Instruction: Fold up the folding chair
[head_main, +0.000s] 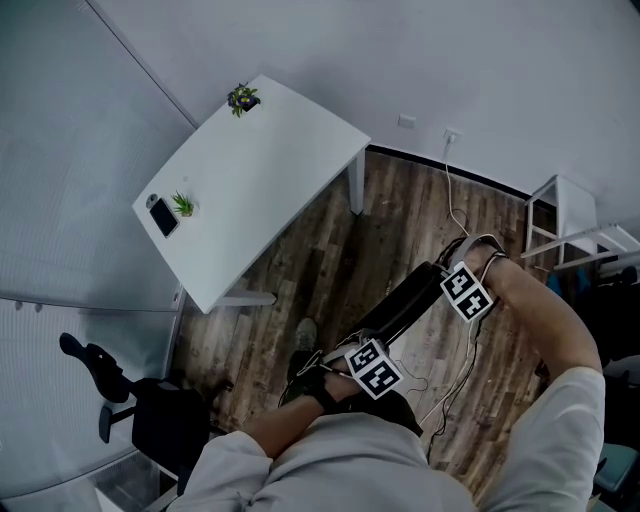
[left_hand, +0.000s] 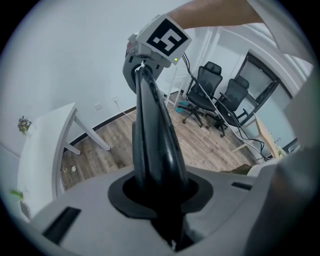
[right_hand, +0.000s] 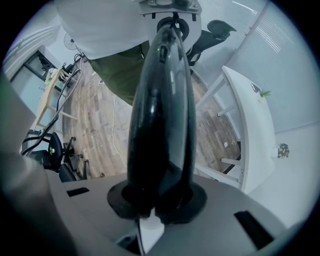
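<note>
The black folding chair (head_main: 400, 305) is folded flat and stands on edge over the wood floor in front of the person. My left gripper (head_main: 372, 365) is shut on its near end. My right gripper (head_main: 468, 290) points down and is shut on its far end. In the left gripper view the chair's edge (left_hand: 152, 135) runs up from between the jaws to the right gripper's marker cube (left_hand: 162, 37). In the right gripper view the glossy black panel (right_hand: 162, 115) fills the gap between the jaws and reaches to the left gripper (right_hand: 170, 10). The chair's legs are hidden.
A white table (head_main: 270, 170) with two small plants and a phone stands at the far left. A black office chair (head_main: 150, 415) is at the near left and a white rack (head_main: 570, 215) at the right. Cables (head_main: 452, 190) trail over the floor. The person's shoe (head_main: 303, 340) is beside the chair.
</note>
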